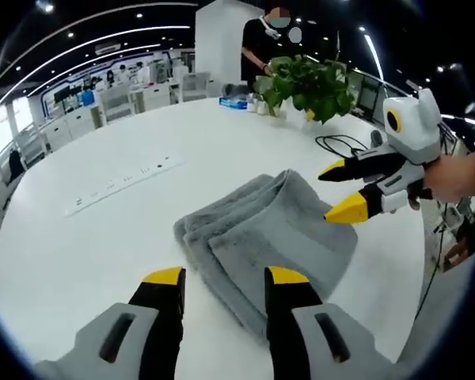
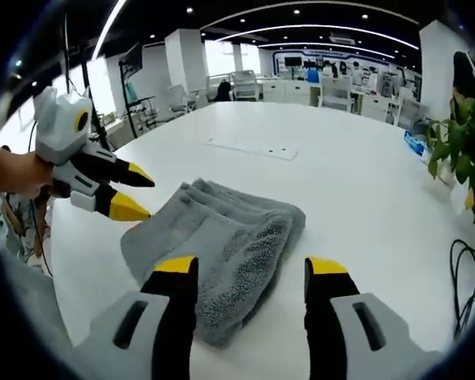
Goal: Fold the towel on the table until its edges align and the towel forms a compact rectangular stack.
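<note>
Left gripper (image 1: pixel 226 277): two black jaws with yellow tips; each jaw sits on a grey base with a dark slot in it; from the right gripper view the same unit (image 2: pixel 134 192) has a white-and-grey housing with a yellow ring on its side, gripped by a hand (image 2: pixel 16 172). Right gripper (image 2: pixel 253 269): same build; black jaws, yellow tips, grey slotted bases; white housing, yellow ring (image 1: pixel 339 190); hand (image 1: pixel 459 176) round its rear.

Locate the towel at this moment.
In both views the towel lies folded on the white table, between the two open grippers, left and right.
</note>
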